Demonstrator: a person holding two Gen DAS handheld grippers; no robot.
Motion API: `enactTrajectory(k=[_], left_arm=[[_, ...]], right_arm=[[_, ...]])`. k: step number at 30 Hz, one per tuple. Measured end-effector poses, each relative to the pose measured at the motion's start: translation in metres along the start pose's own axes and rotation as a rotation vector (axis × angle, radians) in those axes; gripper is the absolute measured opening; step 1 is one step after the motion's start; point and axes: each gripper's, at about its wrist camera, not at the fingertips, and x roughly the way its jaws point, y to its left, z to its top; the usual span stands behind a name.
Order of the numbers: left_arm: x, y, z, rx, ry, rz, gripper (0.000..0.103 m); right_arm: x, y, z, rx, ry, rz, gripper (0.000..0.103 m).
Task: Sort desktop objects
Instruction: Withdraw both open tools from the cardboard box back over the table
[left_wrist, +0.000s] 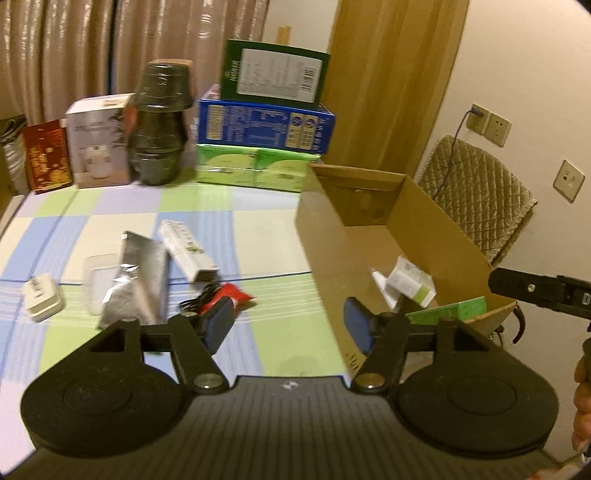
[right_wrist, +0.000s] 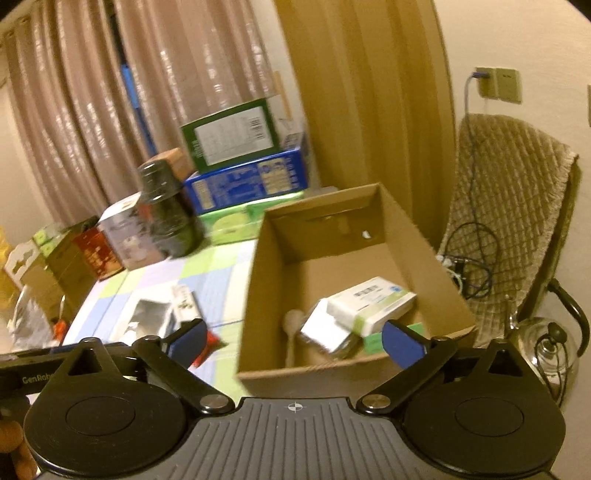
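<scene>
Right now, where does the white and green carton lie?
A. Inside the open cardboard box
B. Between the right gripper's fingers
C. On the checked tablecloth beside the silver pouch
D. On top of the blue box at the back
A: the white and green carton rests on other items inside the cardboard box, within its walls.

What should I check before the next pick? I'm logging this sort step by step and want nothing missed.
1. Left gripper open and holding nothing: ok.
2. Right gripper open and holding nothing: ok.
3. Cardboard box open-topped with floor space free: ok.
4. Items left to sort on the table: silver pouch, white carton, red packet, white adapter: ok.
5. Black cable free of the red packet: cannot tell, they overlap.
6. Right gripper clear of the box's near wall: cannot tell.
</scene>
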Motion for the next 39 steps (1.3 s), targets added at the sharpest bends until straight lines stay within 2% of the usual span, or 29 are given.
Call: enactTrajectory(k=[4,9,13,22,28,39], left_arm=[[-0.022,0.017,-0.009,-0.009,-0.013,0.041,0.078],[-0.046,0.037,-0.02,0.007,-0.029,0.097,0.102],[-0.059,0.057,-0.031,0.025,-0.025,0.156,0.102],[-0.078,0.111,-0.046,-0.021,-0.018,0.251,0.102],[-0.081,0.142,-0.051,-0.06,-0.016,0.288,0.102],[-0.073,0.193,-0.046,-0.034,0.004,0.319,0.102]], right_arm=[[-0.004,0.022,-0.009,-0.019,0.013,0.032,0.101],[-0.004,0.051,-0.02,-0.06,0.028,0.078,0.101],[0.001,0.073,-0.029,-0.092,0.049,0.111,0.101],[0.019,0.115,-0.048,-0.166,0.089,0.177,0.101],[0.035,0.133,-0.058,-0.192,0.113,0.196,0.101],[0.078,0.167,-0.061,-0.21,0.136,0.233,0.101]])
